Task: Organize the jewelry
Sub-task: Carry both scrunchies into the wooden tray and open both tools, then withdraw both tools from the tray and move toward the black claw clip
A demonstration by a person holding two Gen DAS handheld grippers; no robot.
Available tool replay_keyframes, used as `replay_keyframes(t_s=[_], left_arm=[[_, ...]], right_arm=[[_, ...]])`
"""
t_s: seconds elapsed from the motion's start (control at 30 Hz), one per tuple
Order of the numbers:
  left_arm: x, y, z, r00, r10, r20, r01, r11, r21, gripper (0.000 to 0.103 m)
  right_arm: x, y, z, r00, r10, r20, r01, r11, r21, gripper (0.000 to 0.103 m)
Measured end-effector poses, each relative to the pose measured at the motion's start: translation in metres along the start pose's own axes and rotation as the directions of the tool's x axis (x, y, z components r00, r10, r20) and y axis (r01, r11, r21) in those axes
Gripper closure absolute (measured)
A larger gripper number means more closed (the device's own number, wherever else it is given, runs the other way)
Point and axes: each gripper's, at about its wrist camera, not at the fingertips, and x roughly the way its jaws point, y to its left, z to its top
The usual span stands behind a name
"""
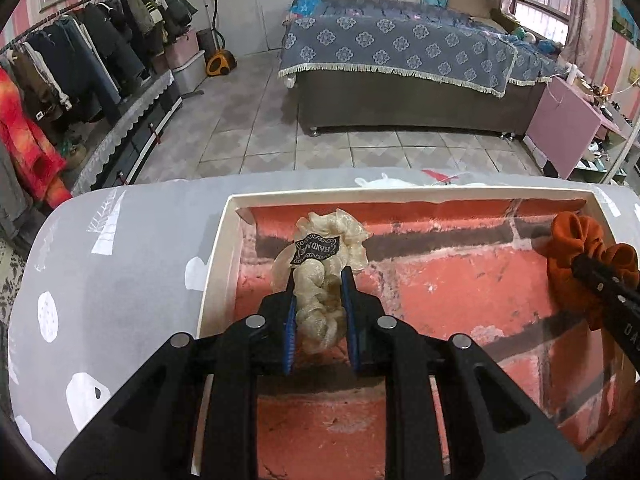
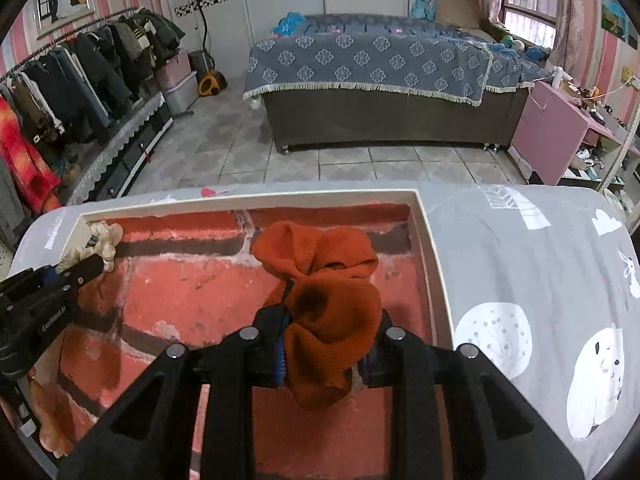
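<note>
**Ana:** So, biggest first: the grey printed tablecloth (image 1: 120, 264) covers the table, and on it sits the white-rimmed tray (image 1: 218, 248) with the brick-pattern lining. Both grippers are over that tray?

**Ben:** Yes. The left gripper (image 1: 320, 280) is clamped on the cream scrunchie (image 1: 324, 276), which hangs over the tray's far left part, its black label facing the camera. The right gripper (image 2: 328, 300) is clamped on the orange scrunchie (image 2: 324, 292), over the tray's far right part, near the right wall.

**Ana:** Are the scrunchies resting on the lining or in the air?

**Ben:** I can't tell for sure. The far ends look close to the lining, possibly touching.

**Ana:** Then the step in hand looks like setting them down. How would you do it well?

**Ben:** Lower each until the fabric settles on the lining, then part the jaws fully before lifting, since soft fabric may snag on the ribbed blue pads (image 1: 290, 332). Keep the two well apart, cream left and orange right, so they stay sorted.

**Ana:** Any risk?

**Ben:** The orange one bulges over its gripper's fingers, so it could cling and lift out again. Draw back straight along the fingers, slowly.
</note>
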Motion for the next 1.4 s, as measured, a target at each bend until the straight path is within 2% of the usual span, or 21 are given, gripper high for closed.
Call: replay_keyframes(t_s=[0.07,0.2,0.27,0.43,0.5,0.67,0.77,0.87,0.9,1.0,1.2,1.3,1.4], left_arm=[[-0.001,-0.001,-0.001,1.0,0.008,0.002,-0.008,1.0,0.002,0.081],[-0.002,-0.001,0.001,1.0,0.023,0.012,-0.023,1.0,0.002,0.064],[-0.004,-0.001,0.0,0.999,0.028,0.016,-0.028,1.0,-0.002,0.061],[-0.015,0.004,-0.001,0.999,0.025,0.046,-0.024,0.999,-0.022,0.058],[-0.024,0.005,-0.002,0.997,0.024,0.072,-0.022,0.999,-0.024,0.046],[-0.056,0.01,-0.004,0.992,0.024,0.123,-0.023,1.0,-0.015,0.034],[-0.09,0.017,-0.012,0.986,-0.014,0.164,0.017,1.0,-0.012,0.023],[-0.12,0.029,-0.025,0.977,-0.015,0.21,0.018,1.0,-0.016,0.015],[-0.129,0.033,-0.029,0.975,-0.016,0.221,0.02,1.0,-0.017,0.014],[-0.162,0.047,-0.045,0.965,-0.018,0.262,0.027,0.999,-0.03,0.01],[-0.215,0.066,-0.082,0.946,-0.007,0.325,0.013,1.0,-0.016,0.005],[-0.235,0.073,-0.101,0.938,0.007,0.345,-0.003,1.0,-0.012,0.005],[-0.248,0.08,-0.118,0.935,-0.006,0.355,0.012,1.0,-0.014,0.005]], right_arm=[[0.002,0.001,0.001,1.0,-0.002,-0.009,0.002,1.0,-0.004,0.074],[0.004,0.001,0.002,1.0,-0.011,-0.018,0.011,1.0,-0.013,0.071],[0.003,0.002,0.001,1.0,-0.011,-0.024,0.011,1.0,-0.021,0.056],[-0.006,0.002,0.001,1.0,-0.01,-0.019,0.01,0.999,-0.034,0.044],[-0.019,-0.001,0.002,1.0,0.005,0.008,-0.005,1.0,-0.029,0.039],[-0.056,-0.004,0.002,0.997,-0.004,0.074,0.005,1.0,-0.021,0.028],[-0.084,-0.009,-0.005,0.993,0.018,0.114,-0.018,1.0,-0.002,0.027],[-0.111,-0.013,-0.016,0.989,0.022,0.144,-0.023,1.0,0.001,0.026],[-0.122,-0.014,-0.024,0.987,0.022,0.16,-0.022,1.0,0.0,0.026],[-0.152,-0.017,-0.039,0.978,0.019,0.206,-0.021,1.0,0.003,0.017],[-0.21,-0.022,-0.073,0.958,-0.002,0.286,0.001,1.0,0.005,0.016],[-0.229,-0.02,-0.092,0.952,-0.024,0.305,0.031,0.999,-0.017,0.015],[-0.244,-0.015,-0.113,0.951,-0.038,0.308,0.054,0.998,-0.043,0.015]])
